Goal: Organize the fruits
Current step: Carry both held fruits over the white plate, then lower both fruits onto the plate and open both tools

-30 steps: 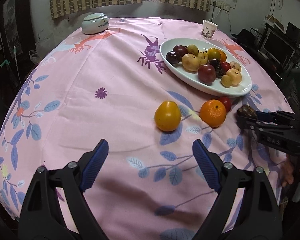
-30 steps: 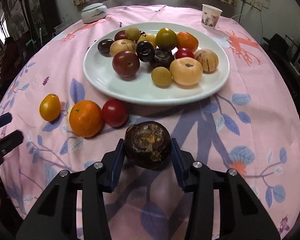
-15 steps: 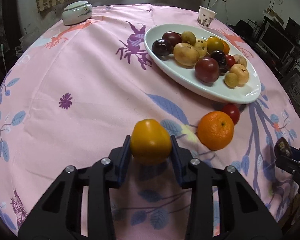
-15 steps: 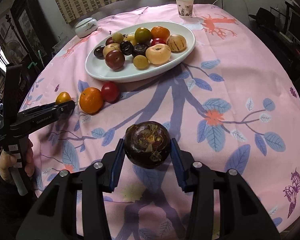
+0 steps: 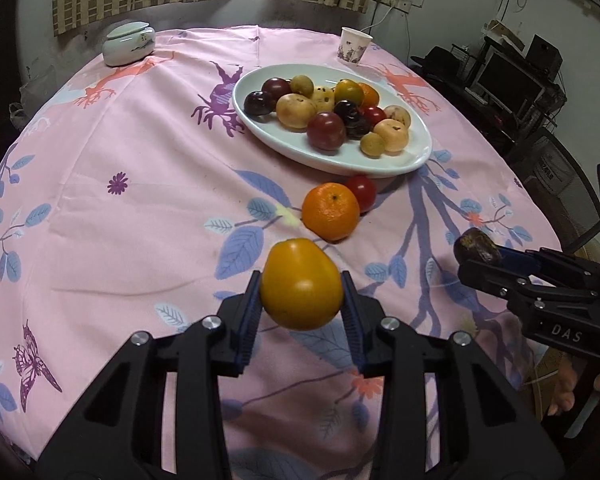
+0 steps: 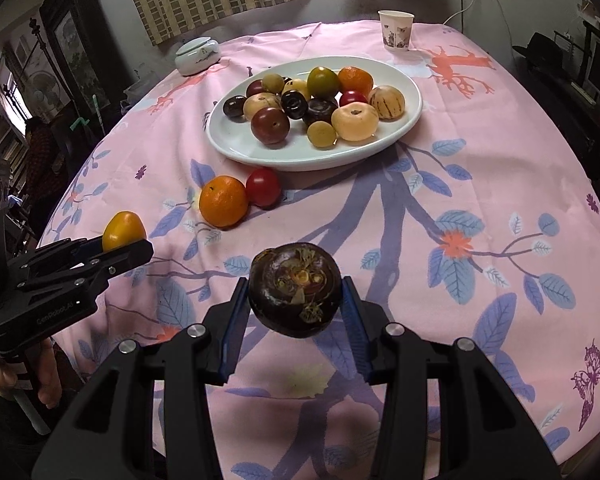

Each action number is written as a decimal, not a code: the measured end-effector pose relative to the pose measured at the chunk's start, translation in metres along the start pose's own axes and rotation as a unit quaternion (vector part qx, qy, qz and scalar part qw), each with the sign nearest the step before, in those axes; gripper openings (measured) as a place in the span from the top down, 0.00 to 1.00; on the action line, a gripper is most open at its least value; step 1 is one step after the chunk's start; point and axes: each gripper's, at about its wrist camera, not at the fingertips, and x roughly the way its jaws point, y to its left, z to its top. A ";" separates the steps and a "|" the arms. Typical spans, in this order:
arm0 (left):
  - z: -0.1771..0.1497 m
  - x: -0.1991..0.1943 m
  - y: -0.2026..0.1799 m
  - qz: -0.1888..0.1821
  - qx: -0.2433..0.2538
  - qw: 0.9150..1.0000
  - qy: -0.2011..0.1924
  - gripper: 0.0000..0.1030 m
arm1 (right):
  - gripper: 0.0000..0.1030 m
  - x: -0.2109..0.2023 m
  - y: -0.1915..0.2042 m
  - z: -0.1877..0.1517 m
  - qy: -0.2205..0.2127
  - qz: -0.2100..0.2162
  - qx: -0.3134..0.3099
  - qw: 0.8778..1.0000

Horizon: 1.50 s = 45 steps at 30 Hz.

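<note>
The left gripper [image 5: 302,300] clamps a smooth yellow-orange fruit [image 5: 301,284] and the right gripper [image 6: 294,300] clamps a dark purple mangosteen [image 6: 295,289] above the pink floral tablecloth [image 5: 140,220], short of the white oval plate [image 6: 236,144] heaped with mixed fruits.

Fruit at the back of the plate [image 5: 416,160] sits half hidden; a hand [image 6: 4,376] is cut off at frame's edge.

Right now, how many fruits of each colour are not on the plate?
yellow fruit: 1
orange fruit: 1
red fruit: 1
dark purple fruit: 1
Total: 4
</note>
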 end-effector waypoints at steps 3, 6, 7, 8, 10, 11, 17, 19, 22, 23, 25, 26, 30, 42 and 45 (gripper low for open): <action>0.001 -0.006 -0.005 -0.003 0.008 1.000 -0.007 0.63 | 0.56 -0.002 0.001 0.001 -0.004 0.001 -0.001 1.000; 0.004 -0.007 -0.007 -0.005 0.010 1.000 -0.009 0.63 | 0.56 -0.001 0.000 0.001 -0.005 0.003 0.000 1.000; 0.004 -0.007 -0.007 -0.005 0.010 1.000 -0.009 0.63 | 0.56 -0.001 0.000 0.001 -0.005 0.003 0.000 1.000; 0.004 -0.007 -0.007 -0.005 0.010 1.000 -0.008 0.63 | 0.56 -0.001 -0.001 0.001 -0.005 0.004 0.000 1.000; 0.005 -0.007 -0.008 -0.004 0.012 1.000 -0.007 0.63 | 0.56 -0.001 -0.001 0.002 -0.005 0.004 0.001 1.000; 0.007 -0.007 -0.009 -0.004 0.012 1.000 -0.007 0.63 | 0.56 0.000 -0.001 0.002 -0.005 0.005 0.001 1.000; 0.026 -0.002 -0.013 -0.003 0.024 1.000 -0.006 0.63 | 0.56 0.003 -0.003 0.015 -0.012 0.009 -0.002 1.000; 0.038 0.000 -0.014 -0.002 0.030 0.999 -0.009 0.63 | 0.56 0.004 -0.005 0.026 -0.015 0.010 -0.008 1.000; 0.068 0.008 -0.015 -0.015 0.038 0.999 -0.006 0.63 | 0.56 0.006 -0.008 0.050 -0.020 0.007 -0.019 1.000; 0.080 0.012 -0.014 -0.015 0.038 0.999 -0.004 0.63 | 0.56 0.008 -0.010 0.060 -0.022 0.005 -0.022 1.000; 0.105 0.021 -0.015 0.000 0.047 0.999 -0.009 0.63 | 0.56 0.012 -0.015 0.080 -0.026 -0.001 -0.027 0.999; 0.120 0.027 -0.015 0.009 0.052 0.998 -0.013 0.63 | 0.56 0.017 -0.018 0.093 -0.029 -0.007 -0.031 0.999; 0.173 0.062 -0.018 0.034 0.059 0.998 -0.010 0.63 | 0.56 0.045 -0.032 0.136 -0.031 -0.022 -0.025 0.999; 0.239 0.157 -0.028 0.047 0.064 0.996 0.036 0.62 | 0.56 0.090 -0.050 0.164 -0.015 -0.033 -0.004 0.999; 0.242 0.164 -0.031 0.046 0.062 0.996 0.042 0.62 | 0.56 0.095 -0.050 0.167 -0.016 -0.032 -0.001 0.999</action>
